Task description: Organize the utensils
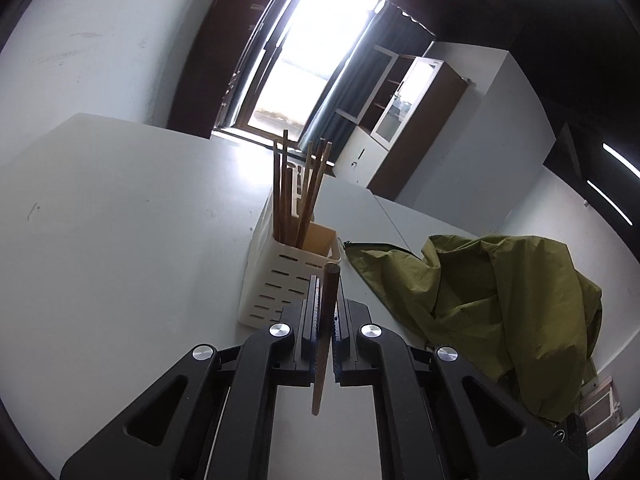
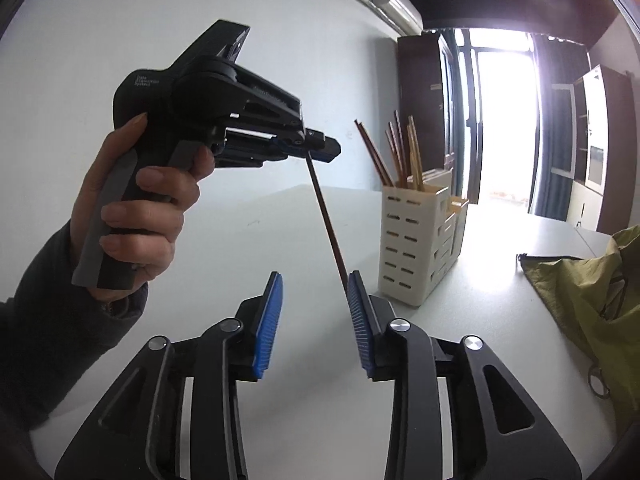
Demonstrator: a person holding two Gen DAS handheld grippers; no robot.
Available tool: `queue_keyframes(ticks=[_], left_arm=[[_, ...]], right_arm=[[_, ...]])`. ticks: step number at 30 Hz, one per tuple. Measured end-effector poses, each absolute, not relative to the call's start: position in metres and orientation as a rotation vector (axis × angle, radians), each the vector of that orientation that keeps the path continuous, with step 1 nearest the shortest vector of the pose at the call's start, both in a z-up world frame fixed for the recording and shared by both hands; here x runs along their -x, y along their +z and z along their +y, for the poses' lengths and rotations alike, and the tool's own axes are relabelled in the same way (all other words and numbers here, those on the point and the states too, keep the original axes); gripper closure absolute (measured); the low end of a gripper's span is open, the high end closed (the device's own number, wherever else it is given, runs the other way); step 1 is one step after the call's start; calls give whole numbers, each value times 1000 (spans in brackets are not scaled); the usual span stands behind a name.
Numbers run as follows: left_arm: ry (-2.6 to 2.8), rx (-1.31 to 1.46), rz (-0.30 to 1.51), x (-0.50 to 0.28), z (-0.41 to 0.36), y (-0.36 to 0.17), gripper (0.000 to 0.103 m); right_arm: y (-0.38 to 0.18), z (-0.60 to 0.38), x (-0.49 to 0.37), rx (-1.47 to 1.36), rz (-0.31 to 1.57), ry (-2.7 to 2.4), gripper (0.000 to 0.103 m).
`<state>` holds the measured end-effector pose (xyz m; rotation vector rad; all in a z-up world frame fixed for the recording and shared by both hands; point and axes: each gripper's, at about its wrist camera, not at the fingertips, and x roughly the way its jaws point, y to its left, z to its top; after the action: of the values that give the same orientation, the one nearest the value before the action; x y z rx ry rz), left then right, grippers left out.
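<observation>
Chopsticks (image 2: 402,152) stand bundled in the slotted holder (image 2: 416,248).

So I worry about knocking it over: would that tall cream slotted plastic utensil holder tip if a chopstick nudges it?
Probably fairly easily: the tall cream slotted plastic utensil holder looks thin-walled and light, taller than its base, and the wooden chopsticks standing in it lean well above the rim. The smooth white table may let it slide instead.

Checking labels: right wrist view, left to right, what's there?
Person's left hand → black left hand-held gripper clamping a thin dark wooden chopstick → cream slotted plastic utensil holder filled with chopsticks → crumpled olive-green fabric bag.
</observation>
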<state>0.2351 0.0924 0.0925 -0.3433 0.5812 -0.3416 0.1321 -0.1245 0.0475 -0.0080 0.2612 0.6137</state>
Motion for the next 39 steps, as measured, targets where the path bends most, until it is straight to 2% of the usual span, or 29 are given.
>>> queue_keyframes(ticks=[1,3,5,12,14,21,25,32,39], left_arm=[[-346,338,561,-236,90,100,99],[-337,324,537,-239,85,113,99],[-317,288,502,-241,78,129,99],[-210,184,274,-214,64,188,99],[-222,180,235,-211,59,202,99],[-157,117,111,-240,24,231,99],[-140,129,122,-280,7,235,99],[-8,58,79,-336,-15,229,99],[0,62,196,-359,-7,192,99]], right_arm=[[55,-131,-137,2,247,591,49],[72,-145,-145,-22,201,547,46],[90,-158,-158,-57,155,527,35],[129,-190,-203,-227,42,505,29],[131,-193,-216,-265,30,516,24],[126,-201,-236,-295,73,543,24],[129,-214,-236,-342,69,552,22],[128,-229,-243,-400,56,545,22],[123,-232,-250,-421,63,529,22]])
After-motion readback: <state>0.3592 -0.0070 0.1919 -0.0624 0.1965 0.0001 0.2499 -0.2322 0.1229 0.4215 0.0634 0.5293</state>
